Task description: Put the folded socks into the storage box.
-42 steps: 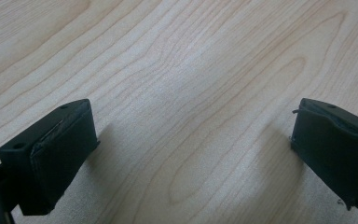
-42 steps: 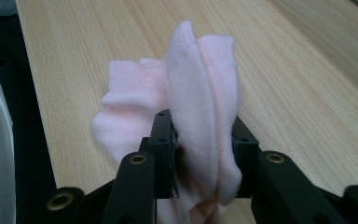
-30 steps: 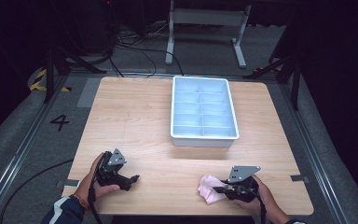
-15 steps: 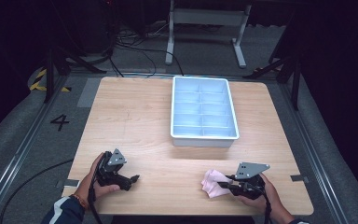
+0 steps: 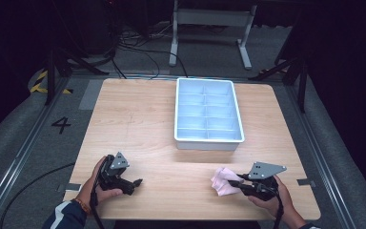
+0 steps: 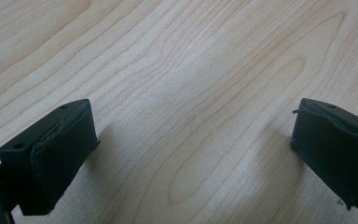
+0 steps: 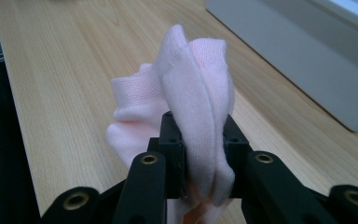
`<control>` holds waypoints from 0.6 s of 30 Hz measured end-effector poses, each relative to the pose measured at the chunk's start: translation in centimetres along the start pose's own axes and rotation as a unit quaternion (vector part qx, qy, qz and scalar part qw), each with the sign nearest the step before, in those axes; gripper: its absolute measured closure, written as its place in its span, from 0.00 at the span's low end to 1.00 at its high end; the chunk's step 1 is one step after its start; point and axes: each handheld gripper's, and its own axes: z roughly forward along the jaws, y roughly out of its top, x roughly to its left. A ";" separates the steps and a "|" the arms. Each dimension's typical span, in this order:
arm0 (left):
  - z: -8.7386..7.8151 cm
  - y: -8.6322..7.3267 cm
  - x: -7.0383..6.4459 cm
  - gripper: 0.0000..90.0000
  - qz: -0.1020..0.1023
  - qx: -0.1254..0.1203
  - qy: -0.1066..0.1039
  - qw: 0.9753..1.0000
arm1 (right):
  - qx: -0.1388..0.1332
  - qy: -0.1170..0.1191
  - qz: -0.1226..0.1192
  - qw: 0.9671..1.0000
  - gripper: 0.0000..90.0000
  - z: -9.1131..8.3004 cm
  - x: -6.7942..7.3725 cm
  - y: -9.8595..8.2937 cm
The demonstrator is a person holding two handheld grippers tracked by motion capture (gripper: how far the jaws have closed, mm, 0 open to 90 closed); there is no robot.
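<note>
A pale pink sock (image 5: 224, 181) (image 7: 191, 98) lies bunched near the table's front right. My right gripper (image 5: 234, 183) (image 7: 198, 144) is shut on it, the jaws pinching a fold that stands up between them. At the front left my left gripper (image 5: 136, 183) (image 6: 186, 149) rests low over bare wood, open, with nothing between its fingers (image 6: 51, 149). A hand holds each gripper.
A light blue divided tray (image 5: 240, 125) sits at the table's middle back, just beyond the sock; its wall (image 7: 307, 60) rises close on the right in the right gripper view. The wooden table (image 5: 133, 119) ends at a front edge right by both hands.
The right gripper has slid right along the front edge with the sock in it, and the sock has bunched up. The left gripper has stayed still.
</note>
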 end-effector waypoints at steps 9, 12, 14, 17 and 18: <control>0.0 0.0 0.0 0.00 0.000 0.000 0.000 1.000 | -0.020 -0.018 0.004 1.000 0.85 -1.3 -0.7 0.4; 0.0 0.0 0.0 0.00 0.000 0.000 0.000 1.000 | -0.027 -0.026 0.007 0.999 0.84 -1.7 -0.9 0.6; 0.0 0.0 0.0 0.00 0.000 0.000 0.000 1.000 | -0.031 -0.030 0.007 0.999 0.84 -1.9 -1.1 0.7; 0.0 0.0 0.0 0.00 0.000 0.000 0.000 1.000 | -0.036 -0.034 0.008 0.999 0.85 -2.2 -1.3 0.8; 0.0 0.0 0.0 0.00 0.000 0.000 0.000 1.000 | -0.037 -0.036 0.010 0.999 0.85 -2.3 -1.3 0.8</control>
